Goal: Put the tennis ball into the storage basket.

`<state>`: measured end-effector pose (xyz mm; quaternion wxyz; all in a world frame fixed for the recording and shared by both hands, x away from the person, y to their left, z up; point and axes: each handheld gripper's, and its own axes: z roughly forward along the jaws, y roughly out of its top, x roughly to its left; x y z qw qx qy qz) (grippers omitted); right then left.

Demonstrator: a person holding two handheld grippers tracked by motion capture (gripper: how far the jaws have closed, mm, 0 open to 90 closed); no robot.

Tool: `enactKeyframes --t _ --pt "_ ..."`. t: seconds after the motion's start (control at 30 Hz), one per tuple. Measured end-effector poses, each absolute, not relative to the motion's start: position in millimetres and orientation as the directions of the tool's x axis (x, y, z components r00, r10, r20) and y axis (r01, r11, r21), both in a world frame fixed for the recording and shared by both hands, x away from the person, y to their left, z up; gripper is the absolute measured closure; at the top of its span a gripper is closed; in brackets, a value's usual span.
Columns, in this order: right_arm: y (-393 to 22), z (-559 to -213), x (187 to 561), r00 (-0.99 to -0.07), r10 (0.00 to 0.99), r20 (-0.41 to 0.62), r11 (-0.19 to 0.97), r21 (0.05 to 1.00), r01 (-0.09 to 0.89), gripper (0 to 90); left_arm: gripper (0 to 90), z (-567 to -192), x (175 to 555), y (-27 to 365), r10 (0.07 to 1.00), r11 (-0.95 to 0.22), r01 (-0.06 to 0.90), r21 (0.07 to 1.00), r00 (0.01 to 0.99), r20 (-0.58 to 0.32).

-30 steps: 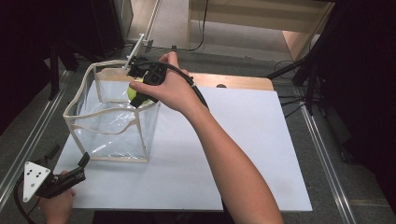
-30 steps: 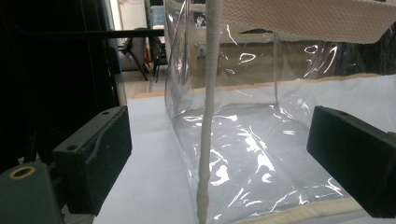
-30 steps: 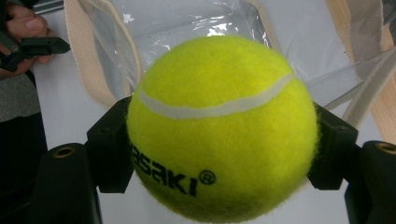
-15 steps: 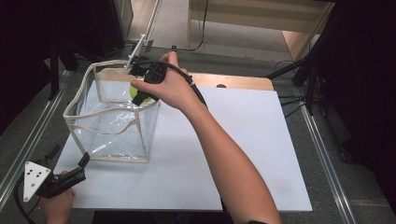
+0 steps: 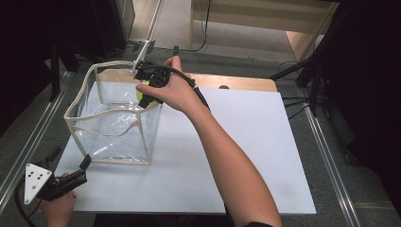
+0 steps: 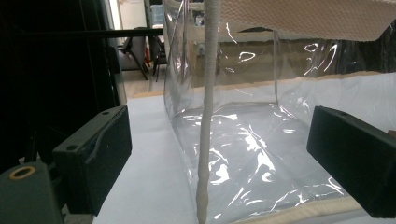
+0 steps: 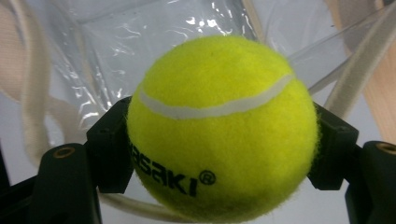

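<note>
My right gripper (image 5: pixel 144 98) is shut on a yellow-green tennis ball (image 7: pixel 219 128), which is squeezed between its two black jaws. A sliver of the ball (image 5: pixel 140 93) shows under the hand, just inside the near right top corner of a clear plastic bag (image 5: pixel 111 130) with cream fabric edging. The bag stands open-topped on the white table sheet (image 5: pixel 227 151). At the table's front left corner my left gripper (image 5: pixel 86 161) lies low and open, pointing at the bag's near left corner seam (image 6: pixel 208 112), which stands between its jaws without touching them.
A wooden strip (image 5: pixel 236 81) runs along the back edge of the sheet. Metal rails (image 5: pixel 28 151) flank the table on both sides. A black cable (image 5: pixel 196 90) trails from the right gripper over the forearm. The sheet to the right of the bag is bare.
My right hand has sunk a little with the ball, down toward the bag's top rim. The left gripper has stayed where it was.
</note>
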<state>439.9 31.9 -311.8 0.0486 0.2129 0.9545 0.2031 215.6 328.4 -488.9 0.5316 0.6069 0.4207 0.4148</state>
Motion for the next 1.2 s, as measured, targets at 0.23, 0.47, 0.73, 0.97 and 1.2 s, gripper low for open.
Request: enactKeyframes --t 0.23,0.47,0.73,0.97,1.2 --pt "32.9 -312.0 436.1 -0.901 0.432 -0.046 0.828 0.417 0.376 11.9 6.9 -489.0 215.7 328.0 0.952 -0.080 0.071 0.994 0.300 0.055" --pt "28.7 -303.6 430.9 -0.896 0.441 -0.058 0.814 0.446 0.372 9.5 6.9 -488.9 215.7 328.0 0.952 -0.083 0.071 0.994 0.301 0.058" --pt "18.7 -294.6 426.4 -0.887 0.457 -0.065 0.796 0.475 0.375 9.5 6.9 -488.9 215.8 327.9 0.952 -0.090 0.073 0.993 0.300 0.064" --pt "6.7 -293.9 421.9 -0.879 0.473 -0.058 0.784 0.483 0.390 9.4 6.9 -488.9 215.8 327.5 0.952 -0.093 0.074 0.993 0.300 0.067" --pt "-6.4 -293.3 418.6 -0.872 0.487 -0.053 0.773 0.491 0.402 6.3 6.9 -489.0 216.0 327.0 0.951 -0.099 0.073 0.992 0.299 0.073"
